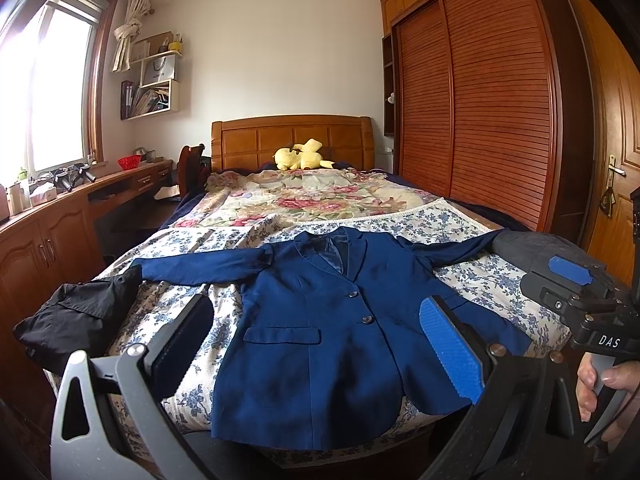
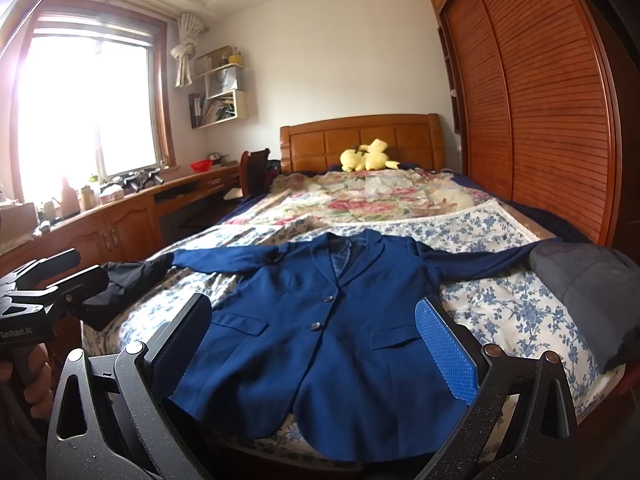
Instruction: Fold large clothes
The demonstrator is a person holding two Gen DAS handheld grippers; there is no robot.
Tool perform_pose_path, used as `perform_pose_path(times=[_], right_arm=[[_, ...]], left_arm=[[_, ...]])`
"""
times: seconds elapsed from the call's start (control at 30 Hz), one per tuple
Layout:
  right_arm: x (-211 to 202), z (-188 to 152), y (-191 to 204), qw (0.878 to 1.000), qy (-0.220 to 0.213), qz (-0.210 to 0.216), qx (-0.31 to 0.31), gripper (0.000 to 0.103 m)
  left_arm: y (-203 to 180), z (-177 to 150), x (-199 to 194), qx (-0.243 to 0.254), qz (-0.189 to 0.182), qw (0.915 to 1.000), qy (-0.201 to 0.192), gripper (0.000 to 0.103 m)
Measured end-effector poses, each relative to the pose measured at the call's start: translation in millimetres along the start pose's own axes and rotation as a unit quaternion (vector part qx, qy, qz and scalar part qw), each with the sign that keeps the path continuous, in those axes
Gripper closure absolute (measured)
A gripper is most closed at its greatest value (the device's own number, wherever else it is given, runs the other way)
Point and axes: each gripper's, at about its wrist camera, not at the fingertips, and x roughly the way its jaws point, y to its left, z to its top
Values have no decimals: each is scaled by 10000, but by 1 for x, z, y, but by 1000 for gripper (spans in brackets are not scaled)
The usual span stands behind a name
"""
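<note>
Blazer [image 1: 320, 320], navy blue, lies spread face up on the bed [image 1: 472, 280], sleeves stretched out to both sides, two buttons done up, its hem hanging just over the foot edge. Left gripper [image 1: 320, 344] hovers above the lower front of it, jaws wide apart and holding nothing. Right gripper [image 2: 316, 344] hangs over the same stretch of cloth, jaws spread wide too, nothing between them. A black garment [image 1: 76, 312] sits bunched at the end of one sleeve, a dark grey garment [image 2: 588, 280] at the end of the other. Up by the wooden headboard [image 1: 292, 136] a yellow plush toy [image 1: 302, 155] rests on the floral quilt [image 1: 304, 196], and the slatted wardrobe [image 1: 480, 100] stands alongside the bed
</note>
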Motion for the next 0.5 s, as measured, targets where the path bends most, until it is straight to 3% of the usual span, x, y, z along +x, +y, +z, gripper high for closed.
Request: perform_pose_path(times=[0.5], right_arm=[[0,-1,-1,10000,4,1,5,0]], left_arm=[[0,-1,-2,-4,-1,10000,8,0]])
